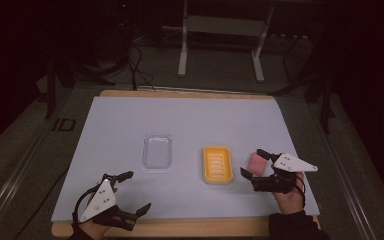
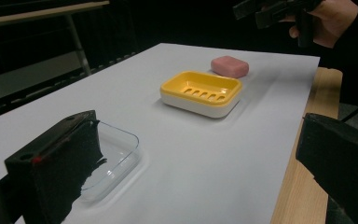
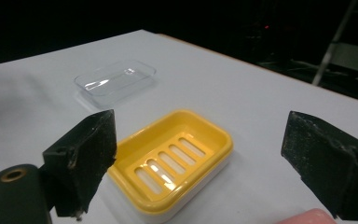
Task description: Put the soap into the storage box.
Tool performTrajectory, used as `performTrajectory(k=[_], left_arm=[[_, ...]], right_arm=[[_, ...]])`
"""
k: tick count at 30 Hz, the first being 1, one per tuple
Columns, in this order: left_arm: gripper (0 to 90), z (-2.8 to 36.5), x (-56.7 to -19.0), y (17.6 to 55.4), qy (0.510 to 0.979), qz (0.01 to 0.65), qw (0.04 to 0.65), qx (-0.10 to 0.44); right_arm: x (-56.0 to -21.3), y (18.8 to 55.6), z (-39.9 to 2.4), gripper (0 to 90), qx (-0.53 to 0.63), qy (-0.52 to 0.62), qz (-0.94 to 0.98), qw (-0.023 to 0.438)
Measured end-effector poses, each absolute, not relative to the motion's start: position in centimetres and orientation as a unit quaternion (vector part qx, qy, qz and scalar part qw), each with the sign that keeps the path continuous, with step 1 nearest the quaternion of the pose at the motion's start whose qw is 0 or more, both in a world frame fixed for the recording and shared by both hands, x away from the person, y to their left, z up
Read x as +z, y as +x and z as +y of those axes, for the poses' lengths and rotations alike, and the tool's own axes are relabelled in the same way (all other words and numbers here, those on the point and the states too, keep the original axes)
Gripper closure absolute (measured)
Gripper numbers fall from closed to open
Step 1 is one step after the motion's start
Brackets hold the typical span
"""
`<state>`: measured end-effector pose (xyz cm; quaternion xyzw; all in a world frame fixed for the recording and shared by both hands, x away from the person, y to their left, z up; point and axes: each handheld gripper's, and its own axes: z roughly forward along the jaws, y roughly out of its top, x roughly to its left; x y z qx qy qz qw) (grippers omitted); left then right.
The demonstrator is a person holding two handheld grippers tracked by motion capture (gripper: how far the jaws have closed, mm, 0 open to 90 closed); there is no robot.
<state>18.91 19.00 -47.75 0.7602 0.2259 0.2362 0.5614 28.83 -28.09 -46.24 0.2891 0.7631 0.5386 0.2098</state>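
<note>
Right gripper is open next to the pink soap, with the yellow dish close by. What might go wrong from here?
1. The pink soap lies flat beside the yellow soap dish; the open right gripper could nudge it aside instead of clamping it.
2. The dish sits loose on the white table mat, so a jaw may knock it sideways.
3. The clear lid lies close beside the dish, so a shoved dish may hit it.

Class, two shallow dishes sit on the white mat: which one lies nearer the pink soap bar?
The yellow slotted soap dish, beside the pink soap; the clear dish sits farther left.
</note>
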Motion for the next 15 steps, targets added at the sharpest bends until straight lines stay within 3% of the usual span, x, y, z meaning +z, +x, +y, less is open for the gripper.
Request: performTrajectory(k=[4,9,15], left_arm=[[0.6,19.0,-47.8,18.9,0.761,0.226,0.56,0.237],[0.6,19.0,-47.8,18.9,0.762,0.227,0.559,0.237],[0.6,18.9,-47.8,19.0,0.763,0.227,0.557,0.237]], right_arm=[[-46.1,28.9,-27.7,10.4,0.506,0.29,0.778,0.233],[-45.5,28.8,-27.5,10.4,0.472,0.275,0.783,0.297],[-45.3,29.1,-27.4,13.3,0.453,0.285,0.8,0.273]])
